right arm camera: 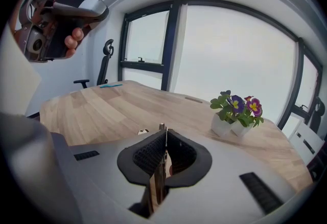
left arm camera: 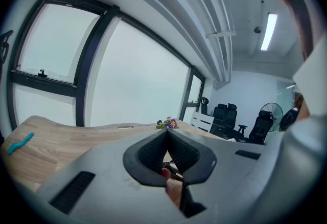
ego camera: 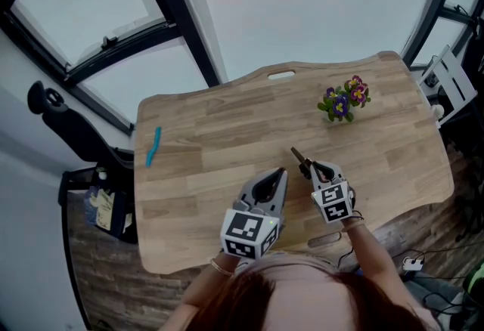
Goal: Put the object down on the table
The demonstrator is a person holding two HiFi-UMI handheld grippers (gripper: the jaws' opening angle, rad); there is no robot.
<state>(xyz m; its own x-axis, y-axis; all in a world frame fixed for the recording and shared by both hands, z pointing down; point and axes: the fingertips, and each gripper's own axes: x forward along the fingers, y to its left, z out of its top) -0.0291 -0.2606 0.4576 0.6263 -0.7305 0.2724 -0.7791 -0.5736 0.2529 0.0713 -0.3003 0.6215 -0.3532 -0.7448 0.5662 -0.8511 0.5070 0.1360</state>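
A thin dark brown stick-like object [ego camera: 298,156] pokes forward out of my right gripper [ego camera: 310,166], which is shut on it just above the wooden table [ego camera: 227,125]. In the right gripper view the object [right arm camera: 160,169] stands on edge between the closed jaws, its tip [right arm camera: 162,127] showing past them. My left gripper [ego camera: 281,171] hovers beside the right one on its left, jaws shut with nothing between them [left arm camera: 166,134]. The object's full shape is hidden by the jaws.
A small white pot of purple and pink flowers [ego camera: 344,101] [right arm camera: 236,113] stands at the table's far right. A blue curved item [ego camera: 153,146] [left arm camera: 20,142] lies near the left edge. A cut-out handle slot [ego camera: 280,75] is at the far edge. Office chairs [left arm camera: 230,118] stand beyond.
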